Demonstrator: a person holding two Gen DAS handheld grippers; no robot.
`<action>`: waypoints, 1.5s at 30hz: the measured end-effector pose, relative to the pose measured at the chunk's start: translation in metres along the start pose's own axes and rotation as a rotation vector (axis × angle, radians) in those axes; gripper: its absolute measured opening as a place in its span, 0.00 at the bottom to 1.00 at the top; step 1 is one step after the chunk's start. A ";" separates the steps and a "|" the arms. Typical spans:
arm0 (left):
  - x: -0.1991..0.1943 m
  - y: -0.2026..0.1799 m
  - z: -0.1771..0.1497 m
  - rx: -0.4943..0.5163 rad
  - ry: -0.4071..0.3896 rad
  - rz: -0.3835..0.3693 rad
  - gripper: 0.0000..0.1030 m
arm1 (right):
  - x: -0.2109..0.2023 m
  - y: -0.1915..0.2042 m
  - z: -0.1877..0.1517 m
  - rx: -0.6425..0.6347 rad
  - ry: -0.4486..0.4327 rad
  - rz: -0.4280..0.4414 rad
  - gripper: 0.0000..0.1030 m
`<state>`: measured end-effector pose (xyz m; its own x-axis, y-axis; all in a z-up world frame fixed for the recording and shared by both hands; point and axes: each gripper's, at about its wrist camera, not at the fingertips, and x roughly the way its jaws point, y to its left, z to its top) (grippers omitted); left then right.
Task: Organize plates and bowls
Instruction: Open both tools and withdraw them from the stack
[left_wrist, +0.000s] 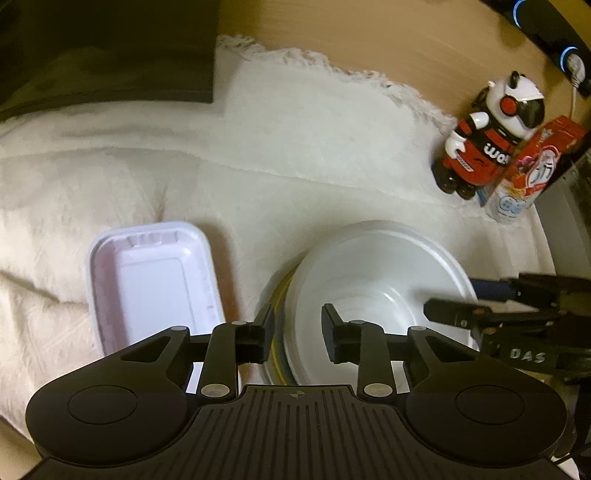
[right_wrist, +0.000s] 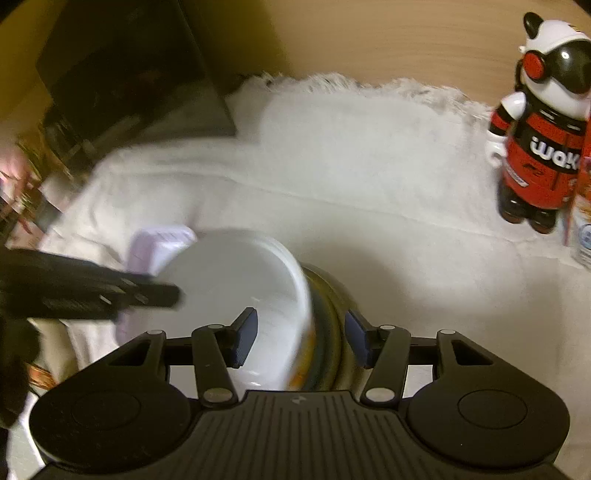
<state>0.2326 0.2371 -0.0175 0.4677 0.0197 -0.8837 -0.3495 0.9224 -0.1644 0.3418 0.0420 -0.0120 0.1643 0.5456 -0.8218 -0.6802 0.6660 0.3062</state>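
Observation:
A white bowl (left_wrist: 373, 280) sits on top of a stack of dishes with yellow and green rims (left_wrist: 279, 306) on a white cloth. My left gripper (left_wrist: 298, 330) is open, its fingers straddling the stack's left rim without pressing it. My right gripper (right_wrist: 301, 338) is open too, its blue-padded fingers straddling the right rim of the white bowl (right_wrist: 236, 280) and the stacked dishes (right_wrist: 328, 332). The right gripper shows at the right edge of the left wrist view (left_wrist: 454, 314). A white rectangular tray (left_wrist: 155, 284) lies left of the stack.
A white fringed cloth (left_wrist: 295, 147) covers the wooden table. A red, black and white panda figure (left_wrist: 487, 140) and a red carton (left_wrist: 535, 166) stand at the right. A dark box (left_wrist: 110, 51) stands at the back left.

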 end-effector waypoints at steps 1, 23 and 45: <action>0.001 0.002 -0.003 -0.012 0.007 0.000 0.28 | 0.003 -0.001 -0.003 -0.005 0.012 -0.015 0.48; 0.007 -0.003 -0.030 -0.134 0.044 -0.027 0.27 | 0.017 -0.020 -0.007 0.087 0.087 0.048 0.42; -0.026 0.035 -0.024 -0.177 -0.048 -0.164 0.23 | -0.008 -0.013 -0.003 0.136 0.005 -0.071 0.42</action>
<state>0.1894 0.2594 -0.0108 0.5667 -0.1021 -0.8176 -0.4009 0.8327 -0.3818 0.3476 0.0273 -0.0103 0.2051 0.4925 -0.8458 -0.5637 0.7659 0.3093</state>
